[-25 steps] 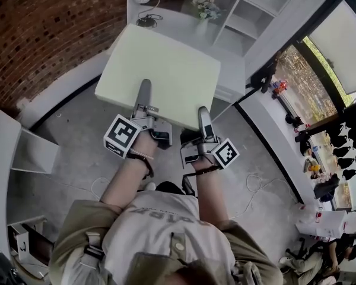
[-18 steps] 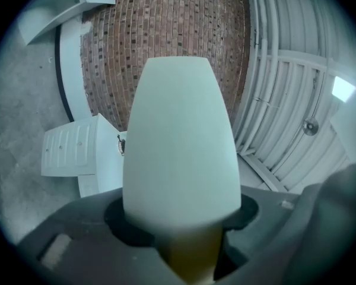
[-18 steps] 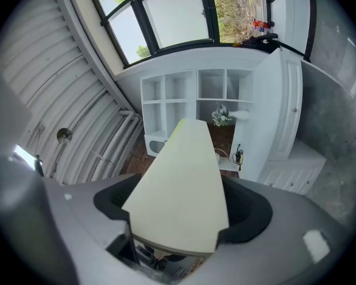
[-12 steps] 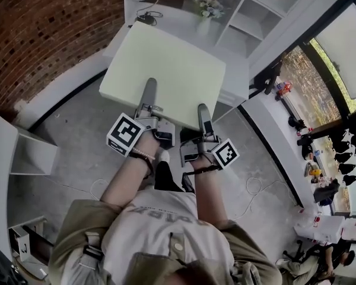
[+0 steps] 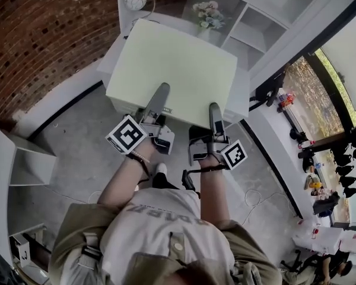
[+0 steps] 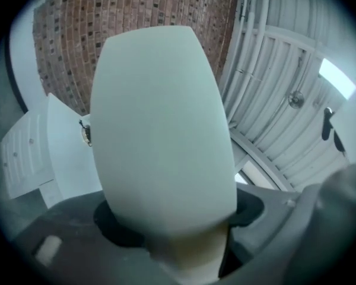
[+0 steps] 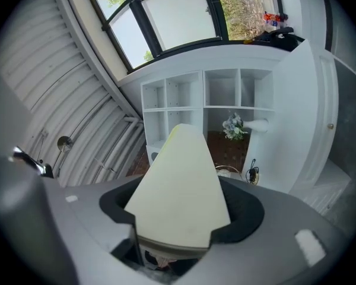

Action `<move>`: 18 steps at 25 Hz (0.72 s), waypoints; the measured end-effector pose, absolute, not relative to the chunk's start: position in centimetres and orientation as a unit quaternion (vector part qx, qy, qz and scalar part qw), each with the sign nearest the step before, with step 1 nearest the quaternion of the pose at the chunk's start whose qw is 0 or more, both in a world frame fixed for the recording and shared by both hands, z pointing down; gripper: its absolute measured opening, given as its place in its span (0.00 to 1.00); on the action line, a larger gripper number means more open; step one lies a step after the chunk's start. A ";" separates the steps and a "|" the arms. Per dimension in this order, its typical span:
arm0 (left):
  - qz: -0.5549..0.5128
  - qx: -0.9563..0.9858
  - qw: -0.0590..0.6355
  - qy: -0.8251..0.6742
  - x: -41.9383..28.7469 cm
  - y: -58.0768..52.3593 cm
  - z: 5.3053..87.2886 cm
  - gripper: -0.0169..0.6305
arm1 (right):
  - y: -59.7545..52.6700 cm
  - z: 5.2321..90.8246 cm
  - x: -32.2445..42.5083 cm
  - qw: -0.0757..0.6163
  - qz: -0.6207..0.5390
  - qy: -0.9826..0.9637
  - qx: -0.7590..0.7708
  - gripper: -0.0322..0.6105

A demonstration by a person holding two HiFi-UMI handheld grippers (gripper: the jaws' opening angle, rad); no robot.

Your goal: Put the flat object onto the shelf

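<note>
Nearest us, the left gripper (image 5: 162, 92) and the right gripper (image 5: 215, 108) each clamp the near edge of the flat object (image 5: 178, 64), one toward each side, so the wide pale panel rides level without twisting. The left jaws have just been opening slightly and the right closing, with the panel between both pairs. It is off the floor, its far edge toward the white shelf unit (image 5: 249, 28) beyond, where we judge it should land.

Shirt print (image 5: 156, 211) — blurred, nothing legible

Head view looks steeply down; both gripper views look closely along the shared flat panel (image 5: 172, 64).
</note>
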State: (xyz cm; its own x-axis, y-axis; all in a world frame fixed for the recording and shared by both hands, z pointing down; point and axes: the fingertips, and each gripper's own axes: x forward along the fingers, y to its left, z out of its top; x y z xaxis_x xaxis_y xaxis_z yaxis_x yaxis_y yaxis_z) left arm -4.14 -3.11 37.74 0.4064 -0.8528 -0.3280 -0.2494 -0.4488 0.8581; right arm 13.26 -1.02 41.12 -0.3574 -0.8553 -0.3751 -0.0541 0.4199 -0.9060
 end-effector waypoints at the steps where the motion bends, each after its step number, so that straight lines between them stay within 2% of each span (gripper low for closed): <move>1: -0.397 0.759 0.368 -0.361 -3.6 -3.9 37.3 0.59 | -2.0 40.6 13.7 0.466 -0.428 0.705 -0.321 0.55; 18: -0.351 0.817 0.323 -0.323 2.5 -15.4 37.2 0.67 | -16.0 36.8 19.6 0.493 -0.398 0.721 -0.280 0.53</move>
State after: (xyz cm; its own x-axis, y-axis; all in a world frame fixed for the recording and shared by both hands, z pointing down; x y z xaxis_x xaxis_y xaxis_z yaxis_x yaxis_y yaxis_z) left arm 2.50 -15.45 37.23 0.5449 -0.7551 -0.3646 -0.3021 -0.5823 0.7547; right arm 19.58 -16.03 36.76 -0.3567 -0.7968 -0.4877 -0.0113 0.5257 -0.8506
